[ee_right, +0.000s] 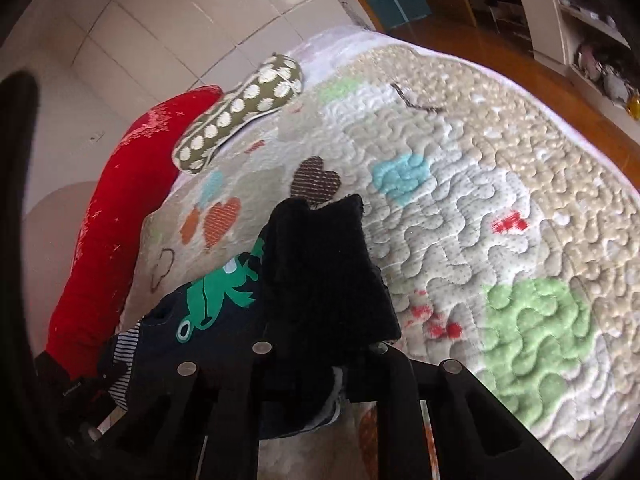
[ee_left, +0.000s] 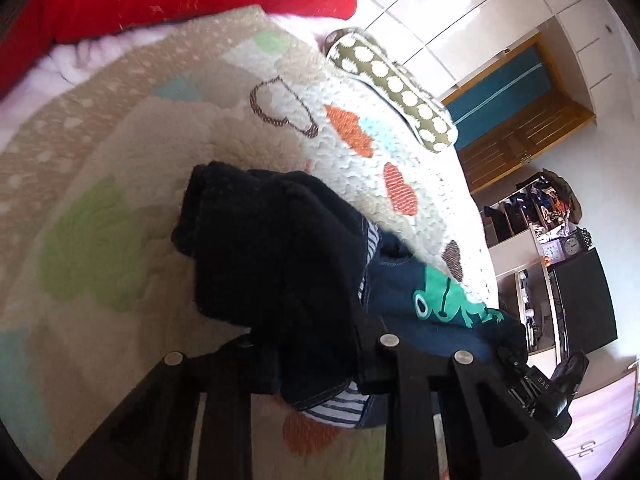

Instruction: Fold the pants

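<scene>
The dark pants (ee_left: 272, 248), printed with a green frog (ee_left: 448, 300) and lined in stripes, are held bunched above the quilt (ee_left: 120, 160) on the bed. In the left wrist view the left tongs (ee_left: 312, 352) are clamped on the pants, with cloth pinched between the fingers. In the right wrist view the right tongs (ee_right: 316, 354) are likewise clamped on the pants (ee_right: 328, 280). A red pillow (ee_right: 112, 216) and a spotted cushion (ee_right: 236, 116) are seen lying at the far edge of the quilt (ee_right: 500, 200).
</scene>
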Available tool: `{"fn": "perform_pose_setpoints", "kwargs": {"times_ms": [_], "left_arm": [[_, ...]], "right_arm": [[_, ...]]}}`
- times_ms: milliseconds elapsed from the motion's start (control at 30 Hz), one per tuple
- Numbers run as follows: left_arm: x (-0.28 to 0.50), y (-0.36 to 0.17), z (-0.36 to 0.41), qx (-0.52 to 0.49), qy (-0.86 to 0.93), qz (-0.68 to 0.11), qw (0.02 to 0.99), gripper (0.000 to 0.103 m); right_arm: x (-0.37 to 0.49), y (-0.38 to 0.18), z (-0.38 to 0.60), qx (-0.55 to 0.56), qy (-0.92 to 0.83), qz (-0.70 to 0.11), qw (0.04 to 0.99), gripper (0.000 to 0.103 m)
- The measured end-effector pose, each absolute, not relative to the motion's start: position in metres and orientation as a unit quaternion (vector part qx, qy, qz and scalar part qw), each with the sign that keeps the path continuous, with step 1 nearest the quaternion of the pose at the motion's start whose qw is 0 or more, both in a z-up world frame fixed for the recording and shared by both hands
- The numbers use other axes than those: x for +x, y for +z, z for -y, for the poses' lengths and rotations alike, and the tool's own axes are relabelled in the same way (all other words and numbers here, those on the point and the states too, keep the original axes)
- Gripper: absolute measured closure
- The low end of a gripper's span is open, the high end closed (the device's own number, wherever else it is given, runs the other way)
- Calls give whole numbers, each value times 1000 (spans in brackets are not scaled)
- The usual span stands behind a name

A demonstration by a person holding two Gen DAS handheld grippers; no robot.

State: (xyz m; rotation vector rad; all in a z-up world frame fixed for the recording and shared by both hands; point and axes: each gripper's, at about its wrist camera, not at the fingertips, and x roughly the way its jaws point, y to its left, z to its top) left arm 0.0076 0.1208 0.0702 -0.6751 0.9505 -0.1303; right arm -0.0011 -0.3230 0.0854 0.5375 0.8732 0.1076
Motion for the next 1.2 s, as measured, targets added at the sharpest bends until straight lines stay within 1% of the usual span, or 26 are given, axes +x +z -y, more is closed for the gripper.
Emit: {"fn": "perform_pose_setpoints", "kwargs": {"times_ms": [167, 233, 300, 333, 367, 433, 500, 533, 567, 700, 833, 1067, 1133, 1200], "left_arm": [[-39, 86, -130, -323, -59, -434, 839, 80], [-54, 83, -131, -321, -54, -436, 839, 78], [-61, 71, -130, -307, -38, -448, 839, 74], [-63, 61, -129, -299, -26, -458, 837, 73], [-64, 49, -129, -292, -12, -474, 830, 73], [-65, 33, -132, -305, -10, -491, 816, 73], [-74, 30, -141, -321, -21, -486, 813, 71], [-79, 33, -143, -324, -22, -481, 814, 71], [-85, 38, -148, -326, -22, -473, 818, 71], [-108, 59, -167, -328, -10, -441, 835, 71], [-128, 69, -170, -342, -19, -431, 835, 71], [-125, 44, -142, -365, -70, -469, 801, 71], [-121, 36, -135, -369, -72, -483, 791, 68], [-118, 31, -129, -369, -69, -491, 786, 62]], "right_arm": [[-37, 95, 330, 263, 71, -411, 870, 87], [-51, 89, 334, 275, 76, -413, 865, 87], [-62, 77, 336, 277, 73, -420, 861, 87], [-66, 70, 337, 276, 65, -426, 859, 85], [-70, 61, 339, 276, 55, -435, 855, 81], [-79, 46, 347, 281, 32, -450, 847, 79], [-90, 38, 361, 303, 21, -450, 840, 66], [-95, 39, 368, 315, 15, -444, 839, 57], [-102, 41, 377, 326, 8, -435, 839, 56], [-124, 61, 395, 339, -12, -404, 850, 54], [-136, 77, 383, 345, 37, -392, 852, 54], [-128, 58, 311, 328, 173, -450, 812, 54], [-127, 53, 294, 320, 193, -465, 803, 54], [-129, 50, 285, 316, 206, -472, 797, 54]]}}
